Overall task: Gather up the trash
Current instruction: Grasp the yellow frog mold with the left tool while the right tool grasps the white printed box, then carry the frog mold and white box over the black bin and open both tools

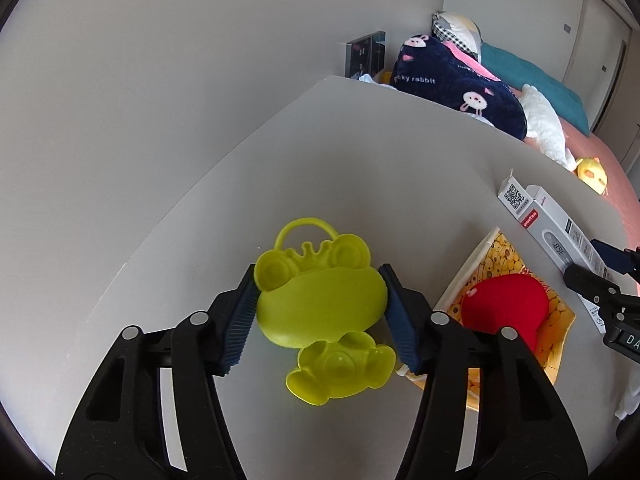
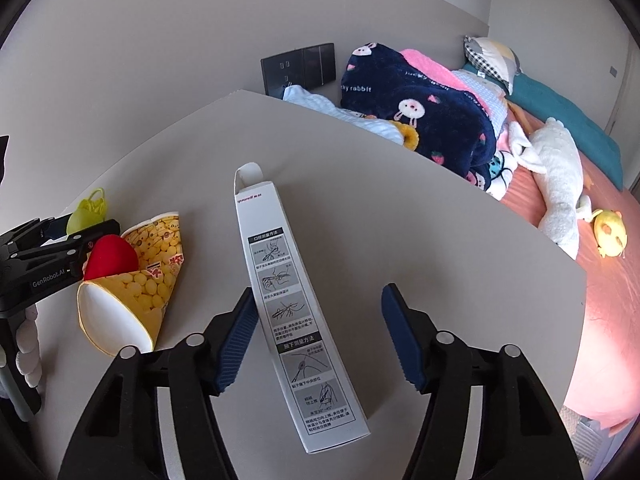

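A yellow-green plastic frog toy (image 1: 320,304) lies on the grey table (image 1: 360,152). My left gripper (image 1: 320,312) has its blue pads against both sides of the frog's head. A crushed yellow paper cup (image 1: 516,304) with a red plush heart (image 1: 504,304) on it lies to its right. A long white thermometer box (image 2: 294,312) lies on the table between the fingers of my right gripper (image 2: 320,332), which is wide open, with a gap at the right pad. The box also shows in the left wrist view (image 1: 556,228). The cup (image 2: 136,280) and heart (image 2: 110,256) show left of the box.
A grey wall (image 1: 160,80) borders the table's left. Beyond the far edge is a bed with a navy rabbit blanket (image 2: 420,112), a white plush (image 2: 560,184) and a small yellow plush (image 2: 610,232). The table's right edge drops to the pink bedsheet (image 2: 616,320).
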Available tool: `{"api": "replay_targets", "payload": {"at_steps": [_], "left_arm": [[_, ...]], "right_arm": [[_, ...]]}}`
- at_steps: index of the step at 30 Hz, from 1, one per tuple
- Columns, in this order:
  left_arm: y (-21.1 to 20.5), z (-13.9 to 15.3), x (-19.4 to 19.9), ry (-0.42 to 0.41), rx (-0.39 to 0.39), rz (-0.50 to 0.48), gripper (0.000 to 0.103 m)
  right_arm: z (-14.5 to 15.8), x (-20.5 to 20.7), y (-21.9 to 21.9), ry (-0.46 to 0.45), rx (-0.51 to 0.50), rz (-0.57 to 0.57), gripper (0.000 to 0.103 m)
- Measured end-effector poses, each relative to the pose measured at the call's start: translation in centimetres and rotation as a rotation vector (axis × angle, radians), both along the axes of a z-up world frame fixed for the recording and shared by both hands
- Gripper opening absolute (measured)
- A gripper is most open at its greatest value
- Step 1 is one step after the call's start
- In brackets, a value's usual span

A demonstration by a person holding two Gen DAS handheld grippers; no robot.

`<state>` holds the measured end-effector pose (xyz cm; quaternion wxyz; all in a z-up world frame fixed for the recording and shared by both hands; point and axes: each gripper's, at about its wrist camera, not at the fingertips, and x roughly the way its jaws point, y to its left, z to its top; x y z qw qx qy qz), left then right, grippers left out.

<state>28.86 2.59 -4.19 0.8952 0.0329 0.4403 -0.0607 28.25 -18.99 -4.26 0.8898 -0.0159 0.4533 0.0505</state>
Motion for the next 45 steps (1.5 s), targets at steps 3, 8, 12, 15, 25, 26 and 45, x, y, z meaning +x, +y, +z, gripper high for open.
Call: {"api": "replay_targets", "payload": {"at_steps": [3,8,12,15,25,26,45], "left_arm": [[0.0,0.0,0.1,0.0,0.002,0.001,0.056],[-0.1,0.0,-0.2,-0.007,0.025,0.009,0.056],[0.6,0.1,-0.5,0.002,0.013,0.039,0.056],[1.2,0.2,-1.1,0.001,0.016,0.052,0.056],[1.2,1.5,-4.5,-0.004,0.02,0.049,0.056],[1.1,1.7,-4.9,-0.006,0.019,0.048,0.056],[-2.9,5.1,-12.7,-0.035,-0.015,-0.014,0.056]], "right_arm": [[0.1,-0.2,0.2,0.001,-0.004,0.012,0.04],[0.1,-0.2,0.3,0.006,-0.016,0.01,0.029],[0.2,-0.5,0.0,0.013,0.005,0.011,0.029],[0.4,-0.8,-0.2,0.013,0.009,0.008,0.029],[2.1,-3.5,-1.5,0.012,0.034,-0.011,0.029],[2.3,-3.9,-1.6,0.01,0.035,-0.012,0.029],[6.6,-12.4,-4.5,-0.04,0.038,-0.037,0.029]]}}
